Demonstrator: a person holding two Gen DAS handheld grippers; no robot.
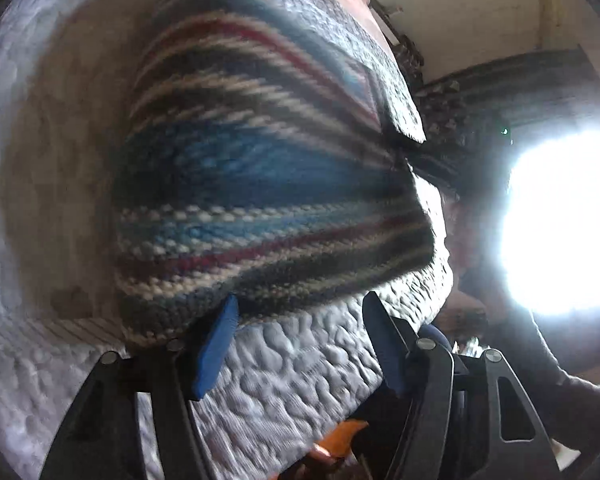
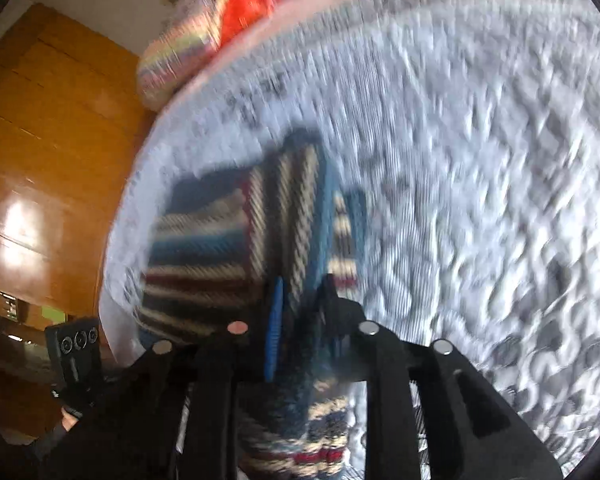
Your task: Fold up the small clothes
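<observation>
Black finger frames with blue pads fill the bottom of both views. On the right gripper (image 2: 300,312) the pads are pressed together on a fold of the striped knitted garment (image 2: 236,240), a woolly piece banded in blue, cream, dark navy and red; part of it hangs down between the fingers toward the camera, while the rest lies folded on the pale grey quilted mattress (image 2: 480,160). On the left gripper (image 1: 300,320) the fingers are spread wide with nothing between them, one blue pad (image 1: 216,352) just touching the near hem of the same striped knitted garment (image 1: 260,184), which spreads flat on the pale grey quilted mattress (image 1: 300,380) ahead of it. Both pictures are motion-blurred. Beyond the mattress edge in the right wrist view stand orange-brown wooden cabinet doors (image 2: 48,152), and a heap of bright red and pastel-striped cloth (image 2: 212,24) sits at the far side. A glaring white light (image 1: 564,220) washes out the right of the left wrist view.
</observation>
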